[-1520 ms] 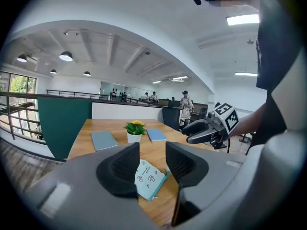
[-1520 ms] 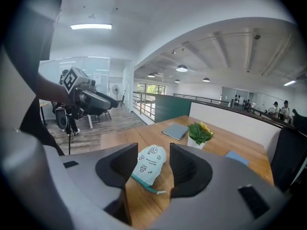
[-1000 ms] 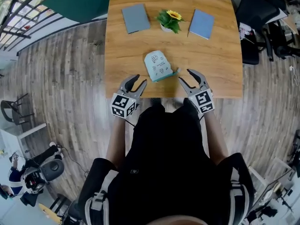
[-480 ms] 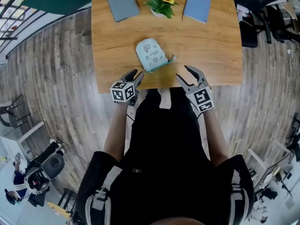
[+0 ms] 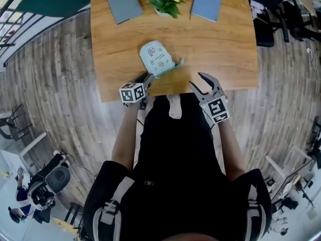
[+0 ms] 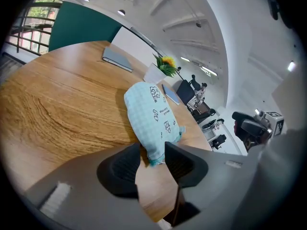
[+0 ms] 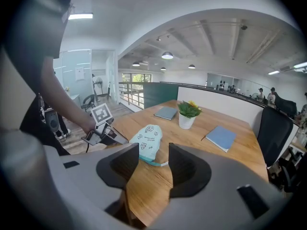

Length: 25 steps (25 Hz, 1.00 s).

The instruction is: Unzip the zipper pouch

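We judge the job barely begun: the pouch [image 5: 156, 58] lies flat on the wooden table [image 5: 225, 49], near its front edge and a little left of centre, and its teal zipper edge [image 5: 168, 68], which faces us and to the right, shows no gap that we can see. Our left gripper [image 5: 148, 78] sits at the pouch's near left corner with its claw spread. In the left gripper view that corner pokes into the gap between the two pads, but neither pad presses on the fabric, so nothing is pinned yet. Our right gripper [image 5: 195, 79] hovers just right of the pouch, near the table's front edge. Its claw is spread wide, has just eased slightly narrower, and holds nothing. We cannot make out the slider itself, only a small tail at the right end of the teal strip. We reckon all the real work remains: clamping the corner, finding and pinching the puller, and drawing it along.
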{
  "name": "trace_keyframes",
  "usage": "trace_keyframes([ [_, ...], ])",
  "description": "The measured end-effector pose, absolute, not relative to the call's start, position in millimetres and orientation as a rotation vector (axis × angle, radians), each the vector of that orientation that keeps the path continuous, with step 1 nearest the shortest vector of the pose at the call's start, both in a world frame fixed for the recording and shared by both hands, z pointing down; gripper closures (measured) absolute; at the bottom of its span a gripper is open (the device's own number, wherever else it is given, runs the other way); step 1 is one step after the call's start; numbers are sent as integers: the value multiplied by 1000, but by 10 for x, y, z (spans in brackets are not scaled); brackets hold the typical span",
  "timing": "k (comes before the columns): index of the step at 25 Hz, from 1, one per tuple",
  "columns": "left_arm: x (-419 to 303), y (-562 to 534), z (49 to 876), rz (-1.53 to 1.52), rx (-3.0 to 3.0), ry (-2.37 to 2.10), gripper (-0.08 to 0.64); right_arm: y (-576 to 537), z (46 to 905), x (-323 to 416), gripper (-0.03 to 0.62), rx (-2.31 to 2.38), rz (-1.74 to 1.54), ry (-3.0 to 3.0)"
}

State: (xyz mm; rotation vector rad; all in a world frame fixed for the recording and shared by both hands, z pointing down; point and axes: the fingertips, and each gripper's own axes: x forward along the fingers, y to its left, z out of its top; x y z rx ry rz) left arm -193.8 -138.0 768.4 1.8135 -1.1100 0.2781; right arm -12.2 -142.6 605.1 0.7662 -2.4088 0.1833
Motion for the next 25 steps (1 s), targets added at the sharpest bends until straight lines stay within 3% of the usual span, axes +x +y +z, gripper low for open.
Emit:
trace_keyframes([
  [18, -1890, -1481, 7775, 273, 1681, -1164, 426, -1477, 6028, 54, 397, 774, 198, -2408],
  [25, -1754, -1538, 7809, 207, 1686, -1102, 532, -1487, 6009, 18, 397, 770, 197, -2416],
])
